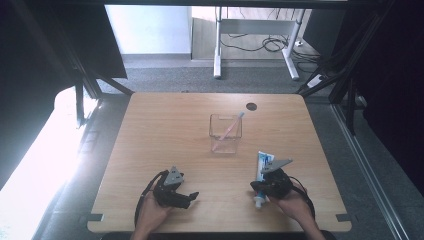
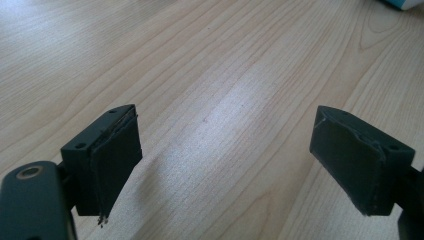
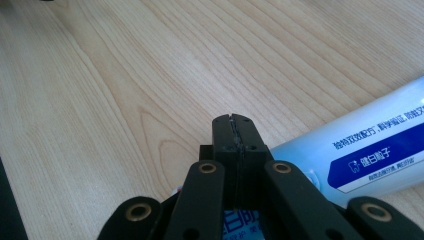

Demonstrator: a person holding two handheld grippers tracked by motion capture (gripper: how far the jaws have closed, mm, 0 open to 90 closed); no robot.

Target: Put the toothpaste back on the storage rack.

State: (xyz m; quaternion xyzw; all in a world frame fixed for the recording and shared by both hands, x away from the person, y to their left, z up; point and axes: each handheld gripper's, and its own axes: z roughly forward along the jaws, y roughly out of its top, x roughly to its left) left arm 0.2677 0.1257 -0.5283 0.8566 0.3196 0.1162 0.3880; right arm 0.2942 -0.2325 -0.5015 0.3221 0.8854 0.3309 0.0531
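A white and blue toothpaste tube lies on the wooden table at the front right, its cap towards the person. My right gripper sits over the tube's lower end, held by a hand. In the right gripper view the gripper is shut, jaws pressed flat together with nothing between them, and the tube lies just beside and below them. My left gripper rests low at the front left, pointing right; its jaws stand wide open over bare wood.
A clear square cup with a pink toothbrush leaning in it stands at the table's middle. A dark round hole marks the far edge. A desk frame and cables lie on the floor beyond.
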